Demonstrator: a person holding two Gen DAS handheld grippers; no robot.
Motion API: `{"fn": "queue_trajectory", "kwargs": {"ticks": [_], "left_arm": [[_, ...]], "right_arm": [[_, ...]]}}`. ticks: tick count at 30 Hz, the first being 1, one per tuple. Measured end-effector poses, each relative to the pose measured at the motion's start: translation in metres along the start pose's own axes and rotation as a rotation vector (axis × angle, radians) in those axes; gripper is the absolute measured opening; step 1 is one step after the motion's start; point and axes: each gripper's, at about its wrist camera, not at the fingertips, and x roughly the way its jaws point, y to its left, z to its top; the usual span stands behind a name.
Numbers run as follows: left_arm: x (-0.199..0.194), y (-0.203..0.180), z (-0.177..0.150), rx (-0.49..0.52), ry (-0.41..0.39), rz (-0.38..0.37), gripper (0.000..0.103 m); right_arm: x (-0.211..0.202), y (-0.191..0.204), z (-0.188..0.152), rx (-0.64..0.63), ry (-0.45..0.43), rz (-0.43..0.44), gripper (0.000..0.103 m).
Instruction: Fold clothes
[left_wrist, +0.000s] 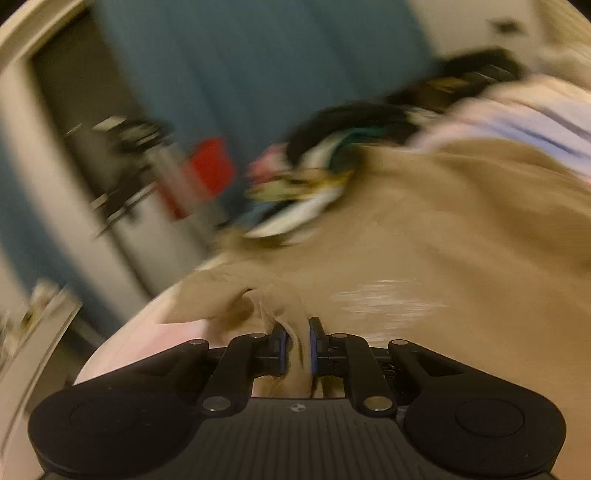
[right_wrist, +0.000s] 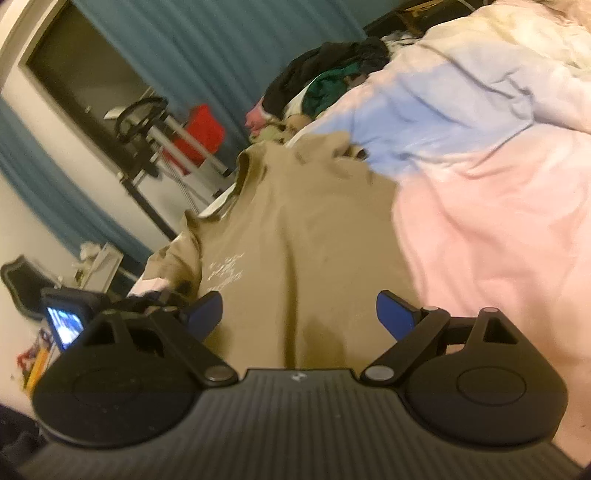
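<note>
A: Left wrist view: left gripper (left_wrist: 297, 334) pinches tan T-shirt (left_wrist: 424, 236) edge, shirt spread on bed's pink duvet (right_wrist: 491, 229).
B: Right gripper (right_wrist: 299, 308) gapes above it, holding nothing. No fold yet; pile of clothes (right_wrist: 325, 79) waits.

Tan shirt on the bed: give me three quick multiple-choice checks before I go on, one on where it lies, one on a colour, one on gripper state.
1. The tan shirt lies
A. on the pink bedding
B. on the floor
C. on a hanger

2. The pads on the gripper fingers are
A. red
B. blue
C. white

3. The grippers stand
A. both open
B. left gripper shut on the shirt, right gripper open
C. both shut on cloth

Answers:
1 A, the shirt is spread over the pink cover.
2 B, blue pads show in both wrist views.
3 B, tan cloth is bunched between the left pads, while the right fingers stand wide above the shirt.
</note>
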Motion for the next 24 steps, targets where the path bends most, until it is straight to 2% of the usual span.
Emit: {"fn": "queue_trajectory", "kwargs": {"ticks": [2, 3, 6, 10, 11, 13, 16, 20, 24], "left_arm": [[0.003, -0.030, 0.003, 0.068, 0.028, -0.052, 0.013], [0.003, -0.039, 0.004, 0.083, 0.037, -0.053, 0.012], [0.000, -0.041, 0.002, 0.037, 0.040, -0.058, 0.015], [-0.021, 0.001, -0.001, -0.195, 0.055, -0.190, 0.054], [-0.027, 0.014, -0.004, -0.261, 0.052, -0.217, 0.057], [-0.041, 0.042, -0.014, -0.400, 0.036, -0.259, 0.058], [-0.037, 0.080, -0.022, -0.613, 0.025, -0.288, 0.059], [0.006, 0.114, -0.029, -0.853, 0.089, -0.259, 0.059], [0.041, 0.136, -0.043, -1.052, 0.123, -0.278, 0.040]], "right_arm": [[-0.004, -0.004, 0.003, 0.016, -0.014, -0.015, 0.092], [-0.005, -0.006, 0.003, 0.024, -0.017, -0.018, 0.092], [-0.008, -0.010, 0.004, 0.037, -0.014, -0.014, 0.092], [-0.007, -0.012, 0.004, 0.045, -0.008, -0.009, 0.092], [-0.006, -0.012, 0.005, 0.050, -0.005, -0.009, 0.092], [-0.003, -0.014, 0.005, 0.062, 0.001, -0.009, 0.092], [0.001, -0.016, 0.004, 0.071, 0.006, -0.017, 0.092], [0.006, -0.017, 0.001, 0.066, 0.013, -0.033, 0.092], [0.012, -0.014, -0.004, 0.031, 0.023, -0.055, 0.092]]}}
